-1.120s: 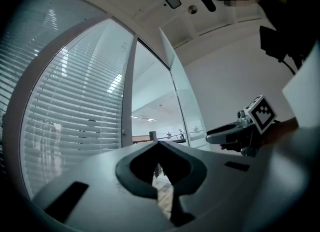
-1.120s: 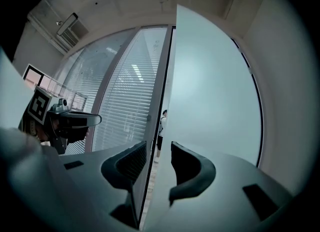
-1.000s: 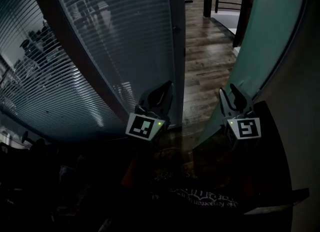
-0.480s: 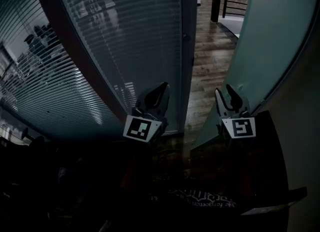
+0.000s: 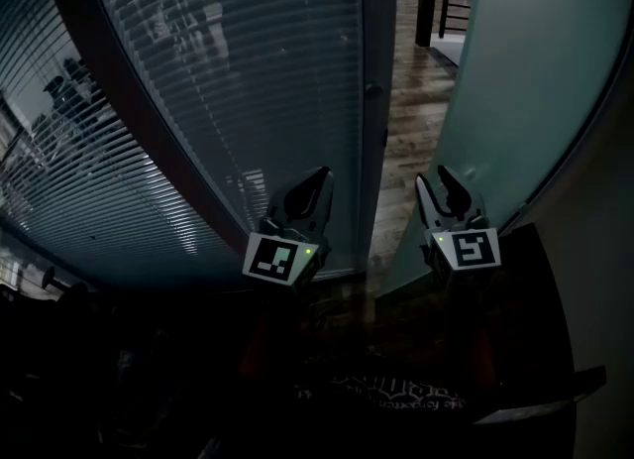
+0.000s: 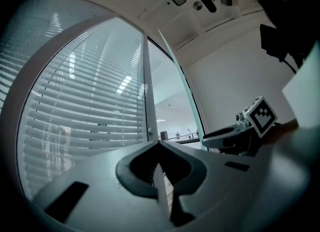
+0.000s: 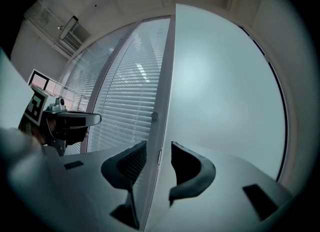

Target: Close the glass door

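The frosted glass door [image 5: 535, 70] stands at the right and fills most of the right gripper view [image 7: 225, 100]. A narrow gap of wooden floor [image 5: 401, 120] separates its edge from the grey frame post [image 5: 374, 100] with a small round knob [image 7: 155, 117]. My right gripper [image 5: 436, 187] is open, and the door's edge runs between its fingers [image 7: 159, 158]. My left gripper [image 5: 315, 184] is shut on nothing [image 6: 159, 168], held in front of the blind-covered glass wall beside the post.
A glass wall with horizontal blinds [image 5: 218, 80] curves along the left. Beyond the gap lie a wooden floor and dark railings [image 5: 456, 1]. A plain wall [image 5: 594, 209] runs along the far right. A dark mat with lettering [image 5: 396, 388] lies underfoot.
The door's edge has swung left toward the frame post, with the right gripper moving along it. The strip of floor showing through the gap has narrowed. The left gripper has barely moved.
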{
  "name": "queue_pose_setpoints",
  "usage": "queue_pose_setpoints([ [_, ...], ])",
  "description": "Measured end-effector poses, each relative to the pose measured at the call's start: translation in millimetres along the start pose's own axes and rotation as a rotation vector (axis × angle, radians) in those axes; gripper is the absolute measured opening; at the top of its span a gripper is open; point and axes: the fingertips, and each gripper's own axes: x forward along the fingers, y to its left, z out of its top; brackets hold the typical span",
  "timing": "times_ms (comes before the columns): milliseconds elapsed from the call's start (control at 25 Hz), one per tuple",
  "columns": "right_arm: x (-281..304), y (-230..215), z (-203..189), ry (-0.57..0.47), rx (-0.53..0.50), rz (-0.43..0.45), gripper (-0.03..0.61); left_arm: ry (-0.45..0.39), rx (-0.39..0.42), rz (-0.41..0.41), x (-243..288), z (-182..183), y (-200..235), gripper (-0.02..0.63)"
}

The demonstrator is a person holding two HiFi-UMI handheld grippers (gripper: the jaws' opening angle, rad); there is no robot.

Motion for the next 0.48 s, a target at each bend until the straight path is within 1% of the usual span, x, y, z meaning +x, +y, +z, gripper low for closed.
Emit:
queue_pose_setpoints([
  [160, 13, 5, -6, -0.005, 0.008, 0.001, 0.138, 0.009, 0.009, -0.002, 2, -11, 9, 0.002],
  [360, 38, -1, 14, 0.003, 0.014, 0.004, 0.138, 0.019, -0.005, -0.011, 22, 1, 24, 0.002],
  [480, 62, -4, 9, -0.001, 0.031, 0.009, 0.138, 0.028, -0.009, -0.016, 36, -10, 37, 0.002],
])
